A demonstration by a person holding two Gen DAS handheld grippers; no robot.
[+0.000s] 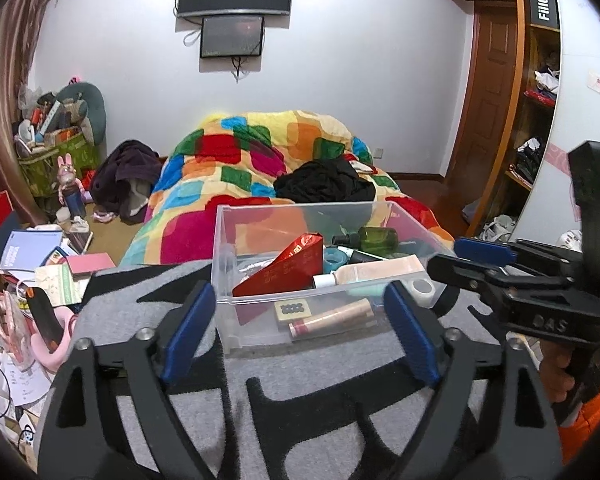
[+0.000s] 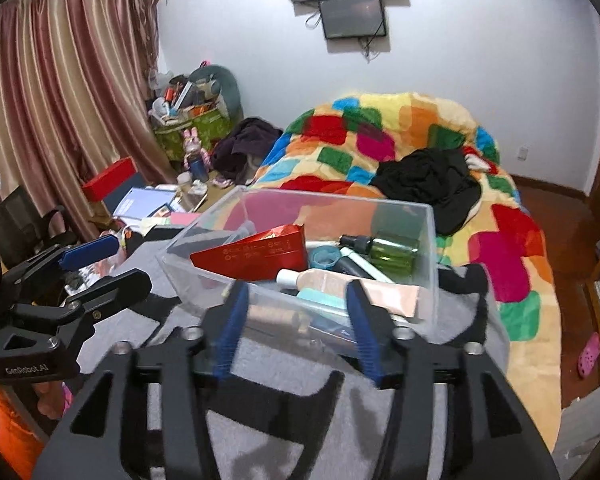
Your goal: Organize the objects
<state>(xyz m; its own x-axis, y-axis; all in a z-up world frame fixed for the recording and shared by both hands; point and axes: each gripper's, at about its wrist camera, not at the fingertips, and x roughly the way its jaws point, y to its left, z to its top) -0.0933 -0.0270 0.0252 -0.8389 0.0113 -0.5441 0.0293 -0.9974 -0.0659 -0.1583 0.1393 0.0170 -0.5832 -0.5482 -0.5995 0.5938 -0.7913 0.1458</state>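
Left view: our left gripper stands apart and empty before the clear box on the grey blanket; a nudge could slide it. We read "FIIO" on a shelf sign.

Right view: our right gripper gapes empty, probably clear of the box. "GenRobot.AI" marks the other handle.

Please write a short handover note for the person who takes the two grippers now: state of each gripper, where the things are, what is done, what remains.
Left gripper: jaws open, nothing held, in front of the clear plastic box.
Right gripper: jaws open, empty, at the box's near wall.
Things: the box stands on the grey and black patterned cloth. Inside lie the red foil pouch, green bottle, beige tube and other small items.
Done: these items are in the box.
Left: cannot tell; the roll of clear tape lies outside, beside the box.
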